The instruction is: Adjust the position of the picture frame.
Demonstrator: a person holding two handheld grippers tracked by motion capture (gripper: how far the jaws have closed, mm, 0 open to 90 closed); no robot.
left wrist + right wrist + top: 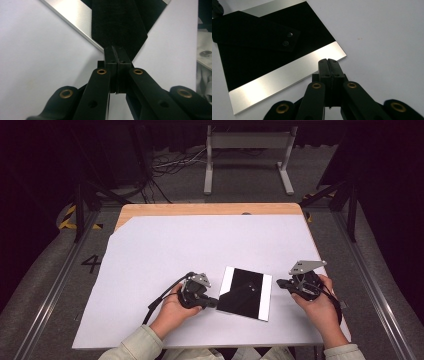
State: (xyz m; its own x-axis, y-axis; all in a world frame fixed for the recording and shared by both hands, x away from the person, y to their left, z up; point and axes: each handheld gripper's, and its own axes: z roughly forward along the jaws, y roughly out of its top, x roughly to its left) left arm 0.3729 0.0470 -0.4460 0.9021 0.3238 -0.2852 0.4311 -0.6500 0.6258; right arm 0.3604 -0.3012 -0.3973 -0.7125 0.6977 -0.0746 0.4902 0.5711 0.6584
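High view: a black plate with 2 silver bands lies near the table's front edge, a black strap across it. The left gripper (jaws pressed together, empty) touches the strap's end. The right gripper, also closed, rests just beside the plate's edge. Next, likely: open and pinch the strap.

Wooden table, white sheet over it; black-and-silver plate flat on sheet.
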